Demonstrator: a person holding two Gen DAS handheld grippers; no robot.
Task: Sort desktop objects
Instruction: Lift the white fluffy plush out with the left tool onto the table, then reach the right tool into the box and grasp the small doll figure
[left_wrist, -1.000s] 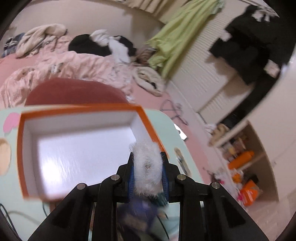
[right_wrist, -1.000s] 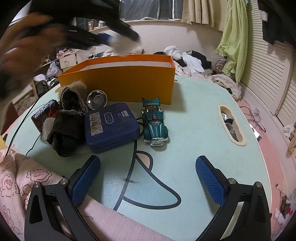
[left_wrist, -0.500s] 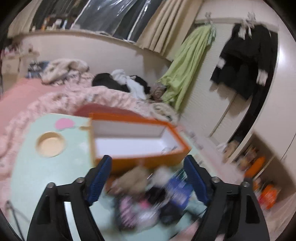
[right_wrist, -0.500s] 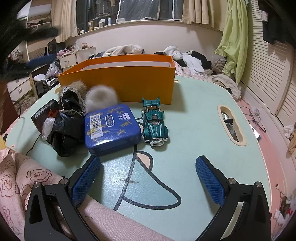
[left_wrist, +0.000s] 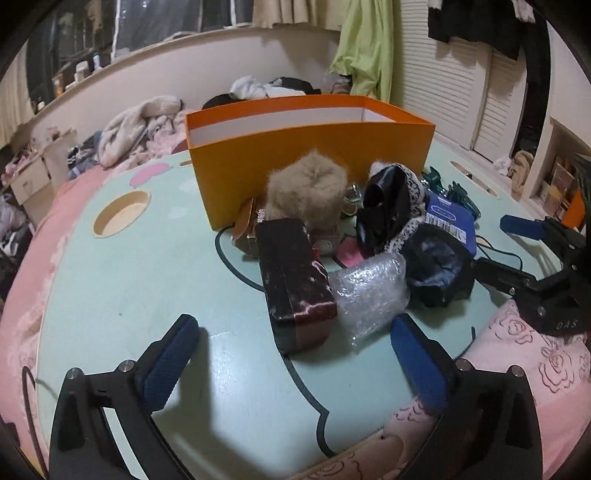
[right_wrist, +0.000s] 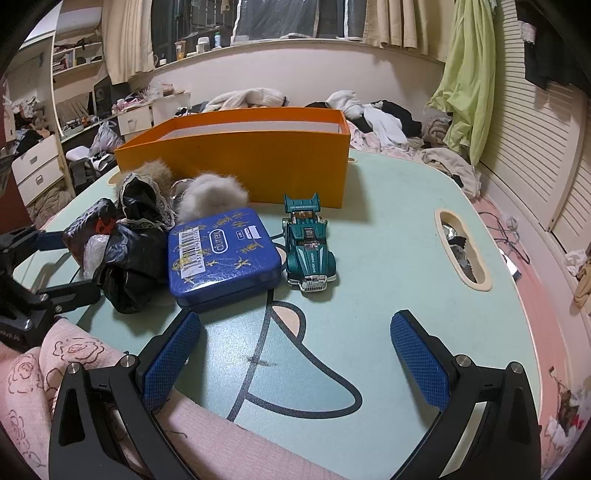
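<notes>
The orange box (left_wrist: 314, 155) stands at the back of the mint table (left_wrist: 147, 277). In front of it lies a pile: a dark red case (left_wrist: 295, 277), bubble wrap (left_wrist: 369, 291), black bags (left_wrist: 436, 269), a tan pompom (left_wrist: 306, 188), a grey pompom (right_wrist: 214, 195), a blue tin (right_wrist: 221, 258) and a green toy car (right_wrist: 308, 251). My left gripper (left_wrist: 293, 325) hangs low over the table with its jaws opening; the case's near end lies between the fingertips, untouched. My right gripper (right_wrist: 295, 325) stands open and empty near the front edge.
A round recess (left_wrist: 122, 212) lies at the table's left and an oval slot (right_wrist: 461, 251) at its right. A pink rose-print blanket (right_wrist: 74, 362) covers the front edge. A dark cable (left_wrist: 495, 251) runs by the tin. Clothes are heaped on the bed behind.
The left gripper let go of the grey-white pompom, which now lies behind the blue tin outside the box. It then swung down from over the box to face the pile. The right gripper stayed still.
</notes>
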